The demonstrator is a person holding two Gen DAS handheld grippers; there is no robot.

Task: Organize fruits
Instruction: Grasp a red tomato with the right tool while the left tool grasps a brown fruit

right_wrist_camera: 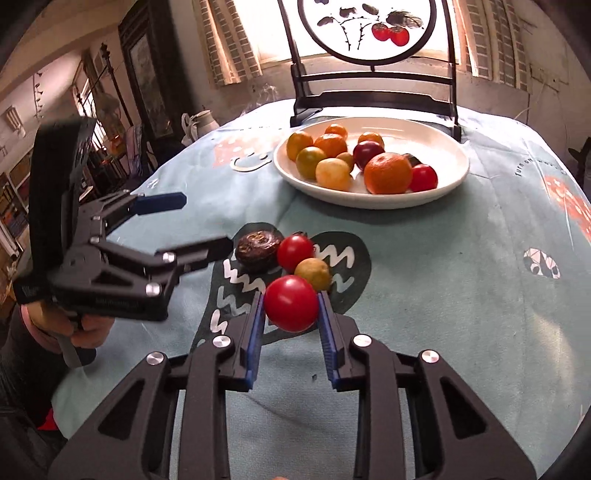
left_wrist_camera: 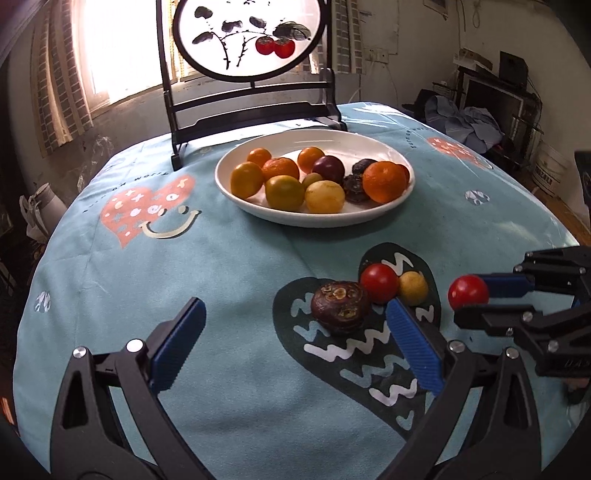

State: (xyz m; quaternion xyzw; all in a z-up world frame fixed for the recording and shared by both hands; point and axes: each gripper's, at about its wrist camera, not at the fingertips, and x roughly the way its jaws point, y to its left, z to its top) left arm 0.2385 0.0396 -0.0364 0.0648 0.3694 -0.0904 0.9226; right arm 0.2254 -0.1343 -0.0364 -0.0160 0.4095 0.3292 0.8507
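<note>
A white plate at the back of the table holds several oranges, yellow, purple and dark fruits. On the cloth in front lie a dark wrinkled fruit, a red tomato and a small yellow fruit, touching each other. My right gripper is shut on another red tomato, just above the cloth. My left gripper is open and empty, just left of the dark fruit.
A black-framed round screen with painted red fruit stands behind the plate. The table has a light blue cloth with heart prints. Room clutter lies beyond the table edges.
</note>
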